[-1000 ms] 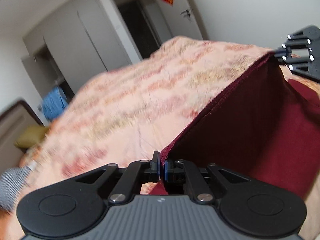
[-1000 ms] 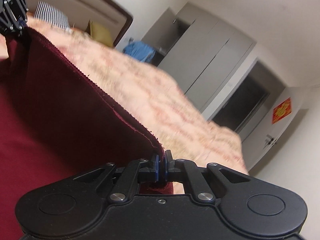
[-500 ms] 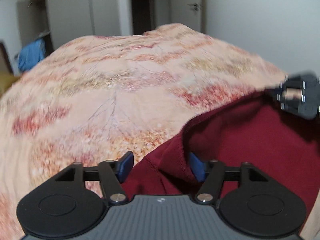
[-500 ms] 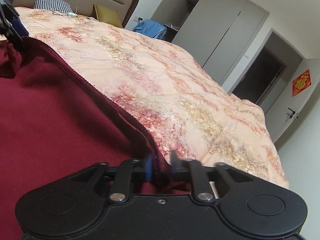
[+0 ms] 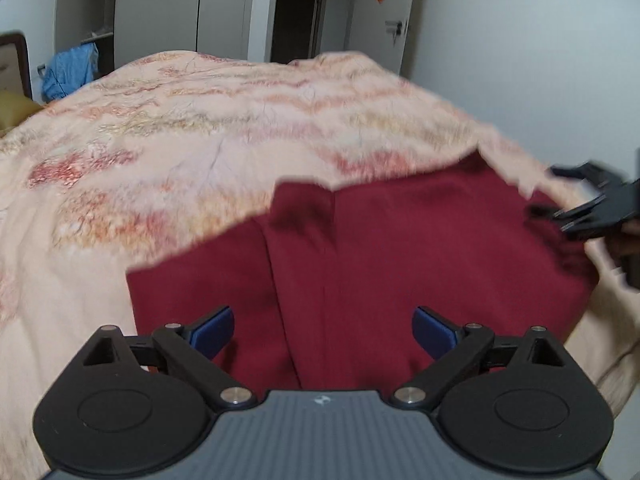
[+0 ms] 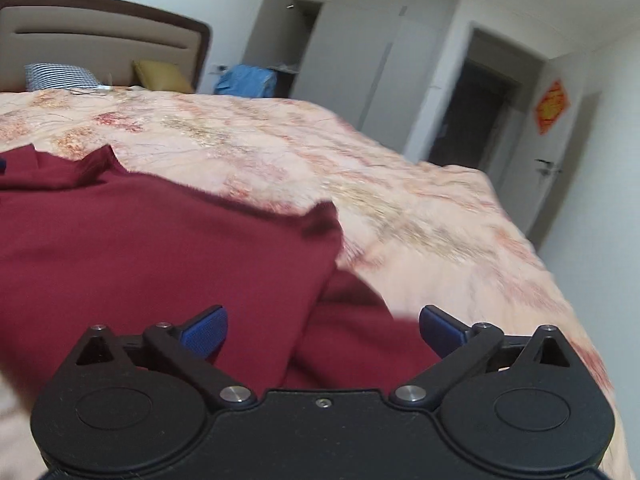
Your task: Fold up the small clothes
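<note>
White walls [image 5: 520,60], tall grey wardrobe doors [image 6: 380,60], dark open doorway [image 5: 298,8], red diamond paper decoration [image 6: 552,108] on white door, padded beige headboard [image 6: 100,48], peach floral bedspread [image 5: 180,152]

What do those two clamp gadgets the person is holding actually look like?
Both are matte black plastic. The left gripper has a ribbed grey body with a small white logo; the right gripper has a plain black body. Each has round hinge discs, silver pivot pins, angled linkage bars and blue finger pads.

matt maroon cloth garment [image 5: 400,264], patterned fabric bedspread [image 5: 180,152]
</note>
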